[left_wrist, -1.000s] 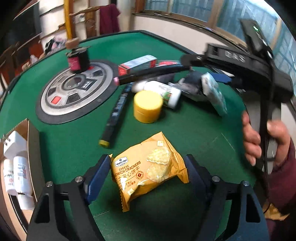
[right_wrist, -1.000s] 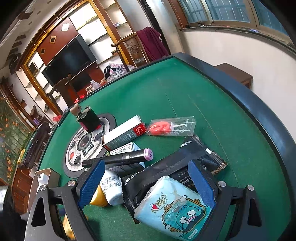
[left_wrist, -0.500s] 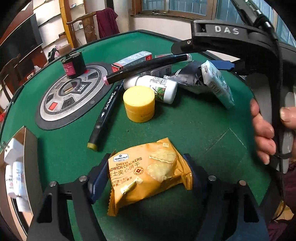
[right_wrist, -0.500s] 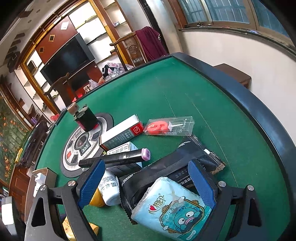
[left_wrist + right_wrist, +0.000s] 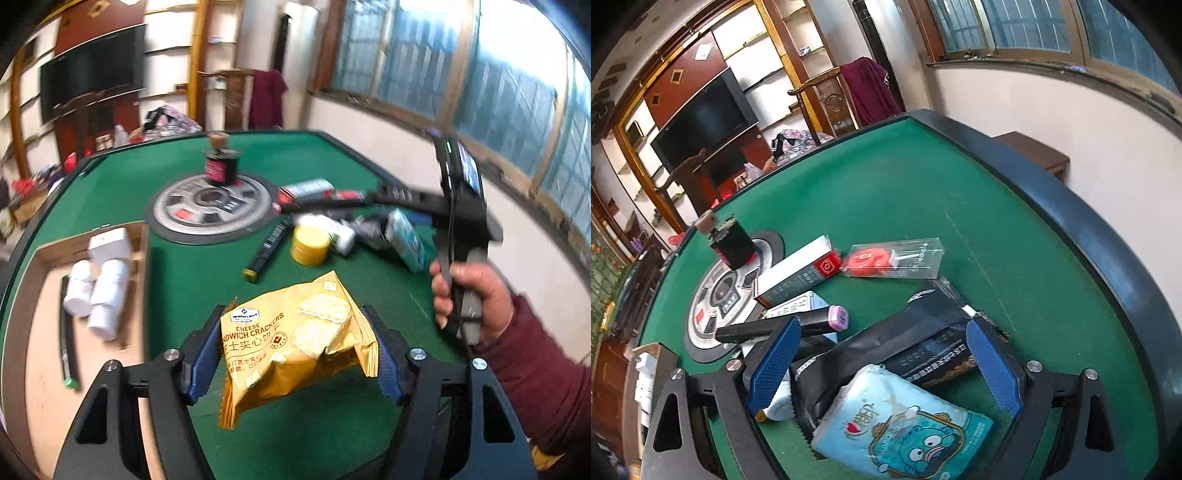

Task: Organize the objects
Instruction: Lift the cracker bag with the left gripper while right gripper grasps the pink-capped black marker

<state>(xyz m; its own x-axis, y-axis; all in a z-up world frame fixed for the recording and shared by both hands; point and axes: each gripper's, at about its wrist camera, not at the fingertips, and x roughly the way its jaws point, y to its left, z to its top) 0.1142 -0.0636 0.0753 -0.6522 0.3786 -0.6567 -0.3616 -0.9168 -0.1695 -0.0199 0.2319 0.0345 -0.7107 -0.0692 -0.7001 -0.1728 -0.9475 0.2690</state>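
My left gripper (image 5: 295, 350) is shut on an orange cheese cracker packet (image 5: 295, 339) and holds it lifted above the green table (image 5: 184, 273). A cardboard box (image 5: 44, 332) at the left holds white bottles (image 5: 99, 291) and a white carton. My right gripper (image 5: 882, 365) is open over a pile: a blue tissue pack (image 5: 901, 432), a black pouch (image 5: 905, 350) and a black marker with a pink cap (image 5: 783, 326). The right gripper also shows in the left wrist view (image 5: 458, 221), at the right.
A yellow jar (image 5: 309, 249), a black marker (image 5: 269, 247) and a white bottle lie mid-table. A round grey centre panel (image 5: 210, 206) carries a dark jar (image 5: 221, 168). A red-and-white box (image 5: 798, 271) and a clear case with a red item (image 5: 890, 258) lie beyond the pile. The table's dark rim (image 5: 1089, 236) curves at the right.
My left gripper has risen and pulled back with the cracker packet, which has left the table; the cardboard box has come into fuller view. The right gripper has stayed open over the pile.
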